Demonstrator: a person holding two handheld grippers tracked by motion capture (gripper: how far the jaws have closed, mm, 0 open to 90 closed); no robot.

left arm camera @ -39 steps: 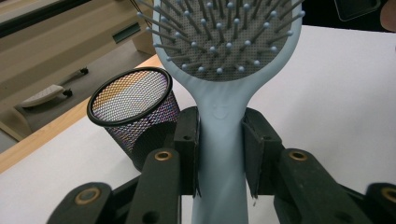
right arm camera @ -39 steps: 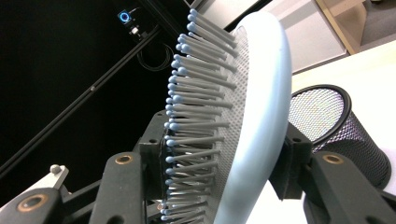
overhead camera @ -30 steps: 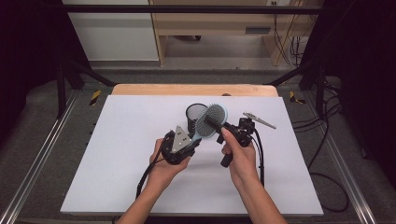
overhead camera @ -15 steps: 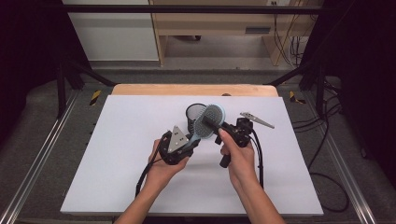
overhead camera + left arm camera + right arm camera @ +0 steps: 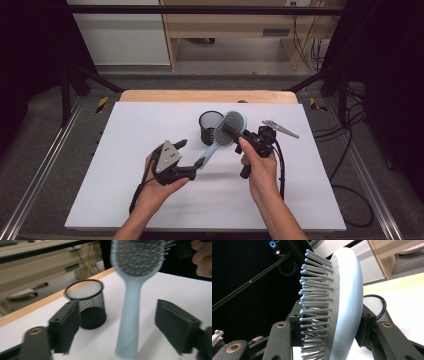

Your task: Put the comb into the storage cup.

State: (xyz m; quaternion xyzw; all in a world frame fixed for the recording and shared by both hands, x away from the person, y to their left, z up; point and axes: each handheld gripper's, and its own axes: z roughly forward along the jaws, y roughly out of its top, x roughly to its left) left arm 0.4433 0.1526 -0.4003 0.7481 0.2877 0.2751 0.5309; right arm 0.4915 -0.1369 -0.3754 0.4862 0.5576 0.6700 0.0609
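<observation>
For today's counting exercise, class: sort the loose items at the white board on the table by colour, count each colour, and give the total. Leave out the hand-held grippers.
Light blue: 1, the light blue plastic paddle hairbrush, held above the board
Black: 1, the black wire-mesh pencil cup, standing on the board
Total: 2

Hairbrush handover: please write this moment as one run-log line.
hairbrush: head clamped in right gripper | left gripper: jaws just opened, off handle | mesh cup: upright behind

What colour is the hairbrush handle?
Pale blue; the hairbrush handle shows best in the left gripper view.
</observation>
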